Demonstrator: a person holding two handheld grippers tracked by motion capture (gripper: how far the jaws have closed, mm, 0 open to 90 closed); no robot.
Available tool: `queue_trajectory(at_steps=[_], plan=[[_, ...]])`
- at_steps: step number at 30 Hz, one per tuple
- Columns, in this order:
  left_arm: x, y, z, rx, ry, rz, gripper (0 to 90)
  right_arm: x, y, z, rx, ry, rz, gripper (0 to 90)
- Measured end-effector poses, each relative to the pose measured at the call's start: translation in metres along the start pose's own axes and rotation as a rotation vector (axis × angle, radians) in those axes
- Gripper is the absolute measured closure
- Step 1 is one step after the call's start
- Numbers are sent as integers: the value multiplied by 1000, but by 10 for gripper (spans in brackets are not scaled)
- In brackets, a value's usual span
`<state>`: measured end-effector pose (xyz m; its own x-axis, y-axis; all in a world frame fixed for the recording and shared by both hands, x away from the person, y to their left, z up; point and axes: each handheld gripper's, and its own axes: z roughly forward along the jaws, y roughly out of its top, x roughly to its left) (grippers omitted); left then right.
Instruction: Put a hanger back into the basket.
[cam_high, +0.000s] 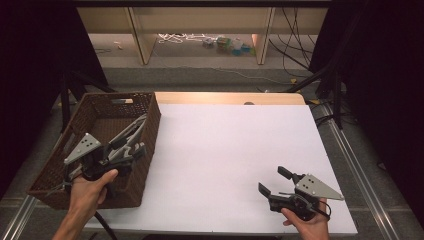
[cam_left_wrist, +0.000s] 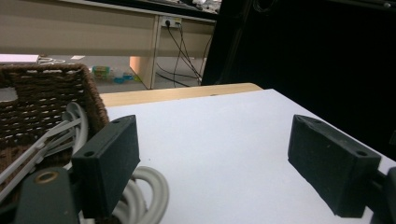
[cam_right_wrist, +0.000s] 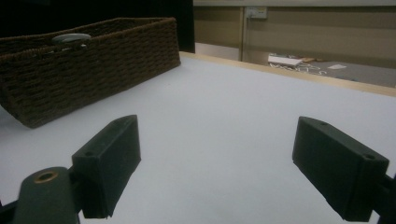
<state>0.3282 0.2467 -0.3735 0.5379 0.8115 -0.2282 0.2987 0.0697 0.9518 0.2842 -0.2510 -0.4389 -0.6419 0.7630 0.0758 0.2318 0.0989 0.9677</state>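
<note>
A brown wicker basket (cam_high: 150, 117) stands on the left part of the white table (cam_high: 230, 150). Pale grey curved plastic pieces (cam_high: 131, 129), like clothes hangers, lie inside it. My left gripper (cam_high: 131, 157) hovers open over the basket's right wall, near its front. In the left gripper view its jaws stand wide apart around nothing (cam_left_wrist: 219, 168), with the grey pieces (cam_left_wrist: 149, 186) just under the left jaw. My right gripper (cam_high: 274, 181) is open low over the table's front right, empty (cam_right_wrist: 217, 168), and faces the basket (cam_right_wrist: 93, 70).
A wooden strip (cam_high: 225, 97) edges the table's far side. Beyond it are shelf legs, loose cables (cam_high: 295, 55) and small clutter on the floor. Dark stands rise at both sides of the table. Metal rails (cam_high: 360, 170) run along the right.
</note>
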Motion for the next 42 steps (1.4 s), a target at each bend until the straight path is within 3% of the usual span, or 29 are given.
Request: queue_trajectory(at_steps=[3, 6, 7, 8, 11, 13, 17, 23, 26, 28, 29, 32, 39, 42], plan=[[-9, -4, 3, -9, -17, 6, 163, -1, 1, -2, 3, -9, -4, 161], [-16, -8, 5, -5, -18, 37, 163, 2, 2, -1, 24, -7, 1, 161], [-19, -10, 5, -11, -16, 42, 163, 3, 1, 0, 20, -3, 7, 161], [-21, -11, 6, -13, -16, 43, 163, 1, 1, 2, 2, -12, -27, 161], [-31, -16, 9, -9, -29, 58, 163, 2, 1, 2, 5, 4, -9, 160], [-36, -19, 11, -12, -41, 66, 163, 1, 2, 1, 6, -12, -32, 160], [-45, -29, 13, -30, -56, 107, 163, 2, 3, 2, -11, -14, -34, 160], [-51, -50, 13, -20, -70, 118, 163, 6, 5, 2, -11, -23, -41, 159], [-53, -60, 15, -20, -69, 135, 162, 7, 4, 3, -27, -28, -35, 158], [-54, -65, 17, 4, -82, 148, 160, 5, 4, 2, -30, -5, -28, 158], [-55, -66, 17, 4, -85, 156, 159, 6, 4, 1, -10, 0, -5, 158], [-55, -70, 17, -1, -76, 190, 159, 5, 4, 0, -10, 4, 2, 158], [-53, -74, 15, -1, -56, 168, 159, 10, 4, -1, -13, 11, 33, 156], [-51, -75, 16, 1, -49, 158, 159, 14, 4, 1, -10, 23, 25, 156]])
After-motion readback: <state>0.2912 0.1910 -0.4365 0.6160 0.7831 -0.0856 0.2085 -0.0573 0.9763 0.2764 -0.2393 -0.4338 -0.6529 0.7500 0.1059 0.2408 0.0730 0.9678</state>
